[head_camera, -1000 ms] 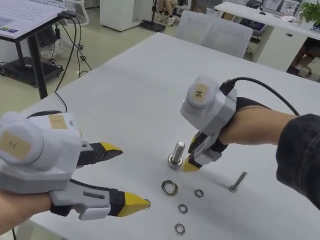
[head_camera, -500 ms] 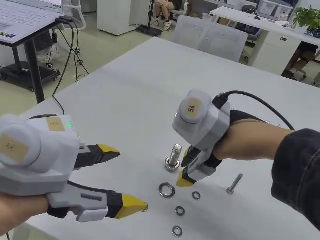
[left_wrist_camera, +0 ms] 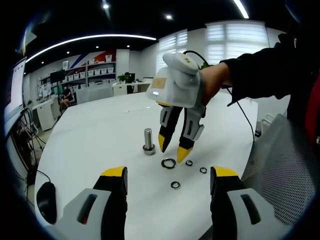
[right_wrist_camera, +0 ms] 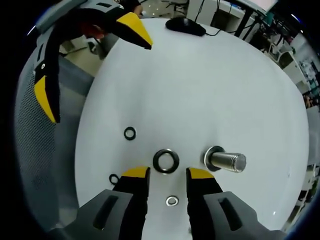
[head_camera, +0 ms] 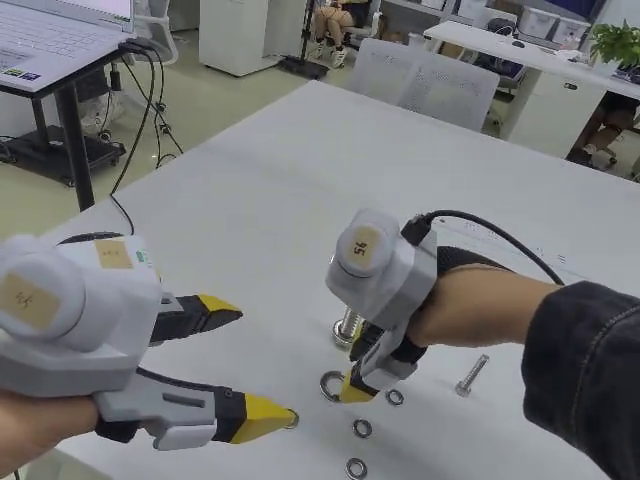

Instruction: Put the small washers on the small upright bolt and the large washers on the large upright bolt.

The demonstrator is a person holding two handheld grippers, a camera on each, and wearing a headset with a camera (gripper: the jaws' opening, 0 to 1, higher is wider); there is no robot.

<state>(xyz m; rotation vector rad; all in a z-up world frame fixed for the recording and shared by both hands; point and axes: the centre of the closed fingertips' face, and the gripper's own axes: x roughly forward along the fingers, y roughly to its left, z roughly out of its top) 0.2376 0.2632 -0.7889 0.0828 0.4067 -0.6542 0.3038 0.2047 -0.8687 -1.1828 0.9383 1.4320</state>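
A large washer [right_wrist_camera: 166, 161] is shown lying flat on the white table [right_wrist_camera: 200, 75], just beside the large upright bolt [right_wrist_camera: 227, 160]. It is judged light, rigid, thin and slippery, best pinched across its outer rim. The right gripper [right_wrist_camera: 168, 174] is poised close over it, jaws parted and empty. The left gripper [left_wrist_camera: 170, 172] is held well apart, spread wide, empty.
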